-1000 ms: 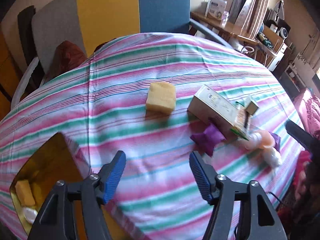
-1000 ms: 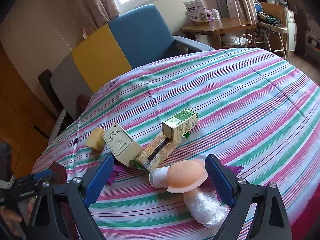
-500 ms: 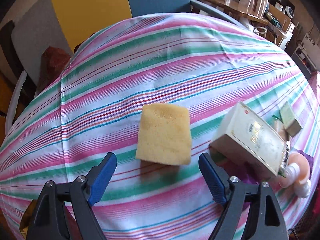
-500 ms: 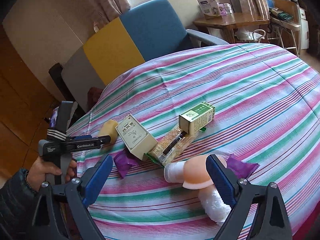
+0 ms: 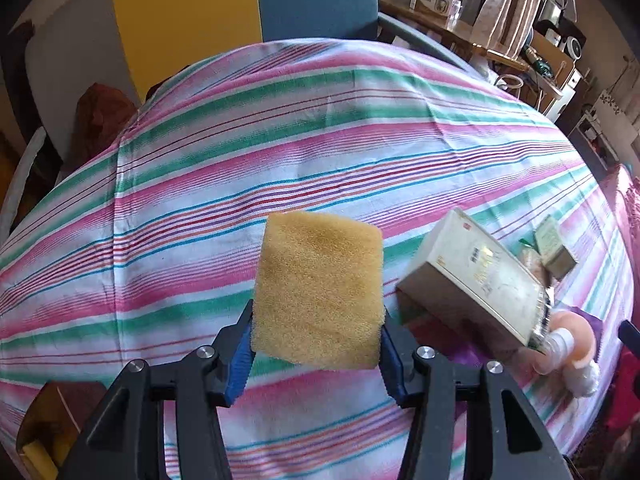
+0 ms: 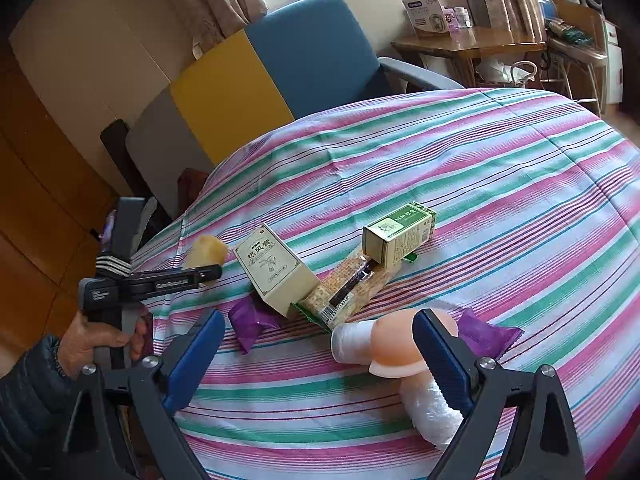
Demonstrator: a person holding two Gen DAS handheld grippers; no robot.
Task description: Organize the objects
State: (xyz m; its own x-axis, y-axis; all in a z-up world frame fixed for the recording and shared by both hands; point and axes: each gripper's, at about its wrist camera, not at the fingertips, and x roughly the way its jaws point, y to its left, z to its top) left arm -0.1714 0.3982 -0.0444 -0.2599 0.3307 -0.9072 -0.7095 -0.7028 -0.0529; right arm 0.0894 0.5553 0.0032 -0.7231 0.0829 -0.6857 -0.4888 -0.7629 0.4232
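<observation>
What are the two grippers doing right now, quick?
Left gripper: jaws closing, pads pressing the sponge.
Right gripper: open, holding nothing.

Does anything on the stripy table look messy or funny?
Yes. The cream box leans tilted on the cracker packet instead of lying flat, and the green box sits on that packet's other end. It is a jumbled pile. Two purple wrappers lie crumpled beside it. The yellow sponge is being squeezed between the closing left tongs.

The sponge sits between the left tongs, carton to its right.
</observation>
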